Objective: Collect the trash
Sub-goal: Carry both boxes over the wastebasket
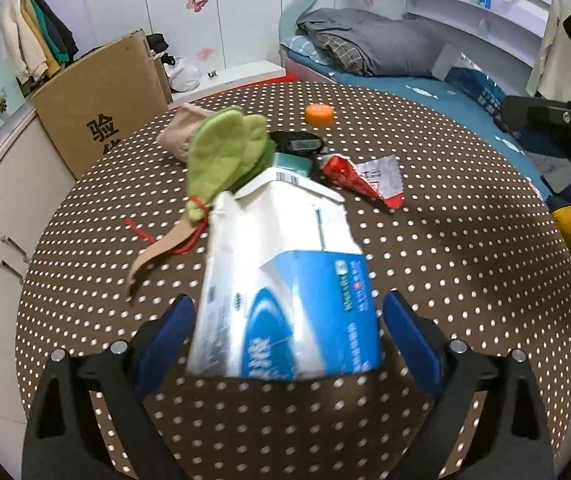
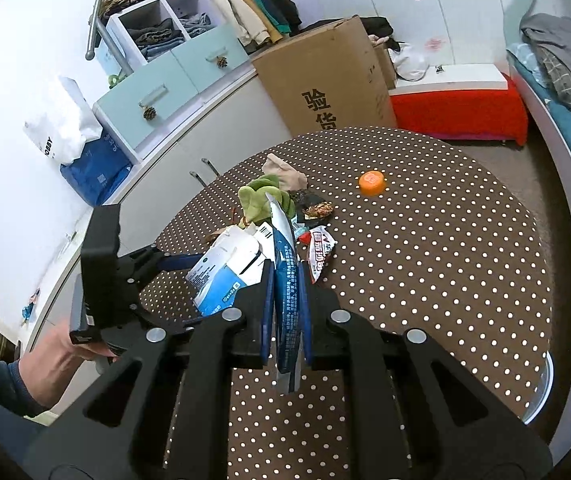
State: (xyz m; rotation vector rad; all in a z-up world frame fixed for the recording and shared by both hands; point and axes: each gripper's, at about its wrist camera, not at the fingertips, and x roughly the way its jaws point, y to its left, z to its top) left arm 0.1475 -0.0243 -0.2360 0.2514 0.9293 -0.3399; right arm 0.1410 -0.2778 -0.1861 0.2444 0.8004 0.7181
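Right claw (image 2: 286,280) is clamped tight on a flat blue wrapper (image 2: 286,300), held edge-up so it sticks out both above and below the pads. Left claw (image 1: 287,312) has its blue pads spread wide on either side of a white and blue carton (image 1: 285,280). From its own camera there's a sliver of gap on both sides, so I'd say it's straddling the carton and not squeezing it. The carton looks a bit blurry and tilted, and I honestly can't tell if its bottom is on the tabletop (image 1: 465,280) or slightly off it. In the right view you can see the person's hand (image 2: 57,354) wrapped round the left tool's handle, blue sleeve showing.

Just past the carton is the rest of the pile on the brown polka-dot tabletop: a green cloth thing (image 1: 225,152) with a red string (image 1: 157,240), leaning against the carton's top, and a tan strip (image 1: 157,252) hanging off it. Right of that a red and white wrapper (image 1: 365,180) lies flat, with a dark wrapper (image 1: 299,144) behind it and a beige sock (image 1: 179,132) at the far left of the heap. An orange cap (image 1: 319,114) sits on its own further back, well apart from everything.

Beyond the tabletop there's a cardboard box (image 1: 101,116) against the cabinets and a bed (image 1: 405,84) with a grey blanket.
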